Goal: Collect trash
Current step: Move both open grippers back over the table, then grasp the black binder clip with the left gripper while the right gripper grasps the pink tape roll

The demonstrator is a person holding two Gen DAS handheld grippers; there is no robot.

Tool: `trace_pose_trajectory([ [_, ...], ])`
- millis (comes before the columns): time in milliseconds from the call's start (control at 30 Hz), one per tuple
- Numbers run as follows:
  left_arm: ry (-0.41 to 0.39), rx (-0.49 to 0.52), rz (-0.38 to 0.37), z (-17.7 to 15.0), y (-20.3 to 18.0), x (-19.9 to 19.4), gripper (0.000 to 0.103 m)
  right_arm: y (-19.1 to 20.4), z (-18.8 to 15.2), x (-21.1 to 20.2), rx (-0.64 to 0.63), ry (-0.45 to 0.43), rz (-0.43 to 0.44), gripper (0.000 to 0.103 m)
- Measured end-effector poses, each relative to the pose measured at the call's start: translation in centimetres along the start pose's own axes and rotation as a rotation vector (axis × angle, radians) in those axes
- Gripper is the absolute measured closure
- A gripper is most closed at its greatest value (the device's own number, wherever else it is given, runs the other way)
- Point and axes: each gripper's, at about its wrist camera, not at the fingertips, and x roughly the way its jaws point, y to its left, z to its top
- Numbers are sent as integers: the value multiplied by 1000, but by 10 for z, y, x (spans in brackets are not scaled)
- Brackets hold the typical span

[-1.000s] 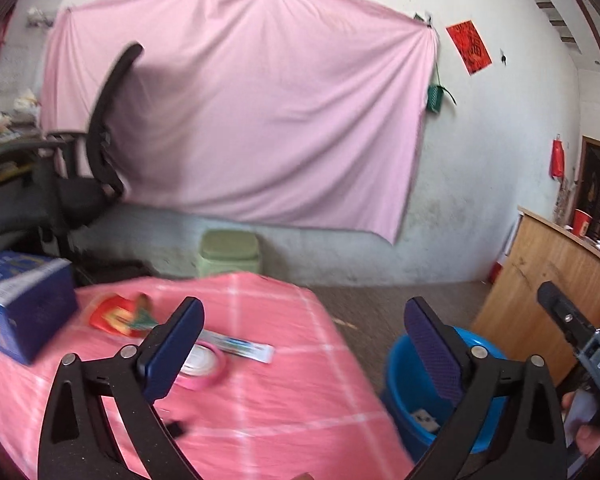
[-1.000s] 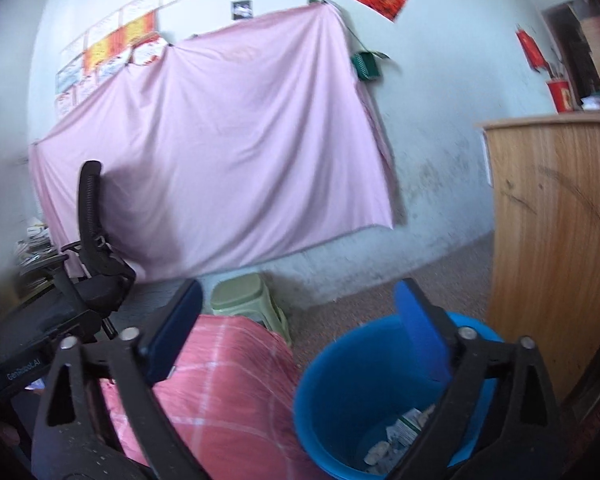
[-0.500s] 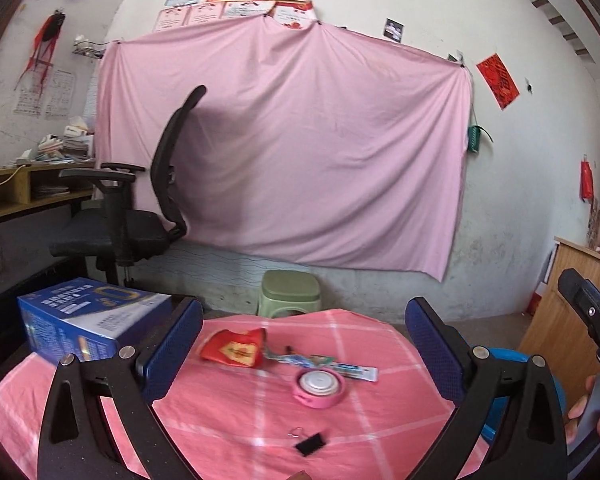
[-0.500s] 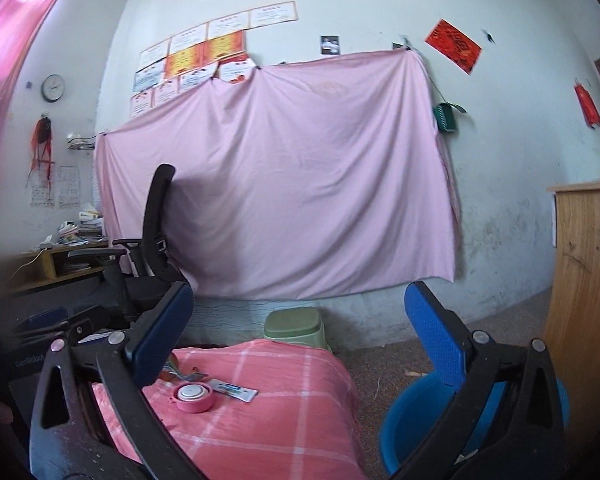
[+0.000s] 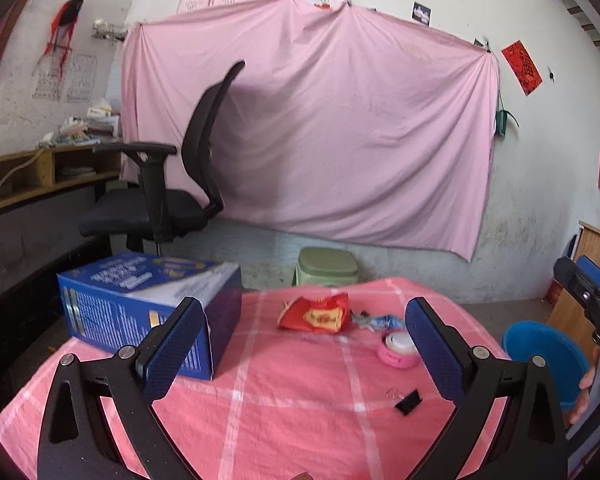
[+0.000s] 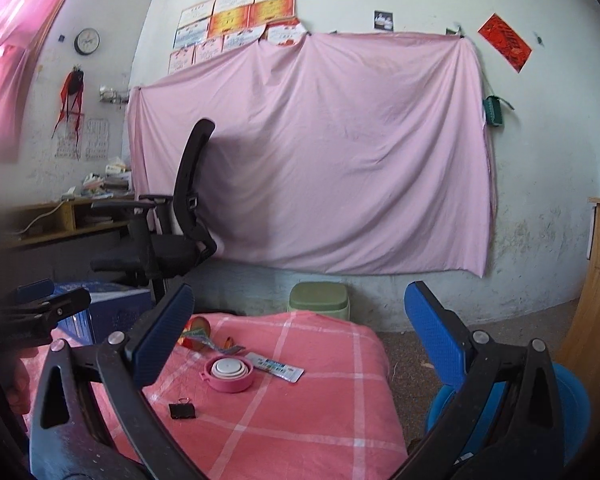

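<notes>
Both claws, left claw and right claw, spread empty above pink checked tablecloth, pink sheet behind

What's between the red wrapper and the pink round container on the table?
A crumpled blue-white wrapper lies between the red wrapper and the pink round container; clearest in the left wrist view.
</notes>
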Motion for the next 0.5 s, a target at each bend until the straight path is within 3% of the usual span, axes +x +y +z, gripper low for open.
trace_pose_trajectory([
  [300, 195, -4, -139, -18, -4, 34, 7, 4, -21, 48, -19, 213, 28, 0],
  [467, 316, 54, -235, -28, -21, 54, 36, 0, -33, 70, -5, 355, 52, 0],
  [500, 341, 62, -252, -31, -24, 57, 39, -1, -36, 74, -6, 390, 61, 4],
])
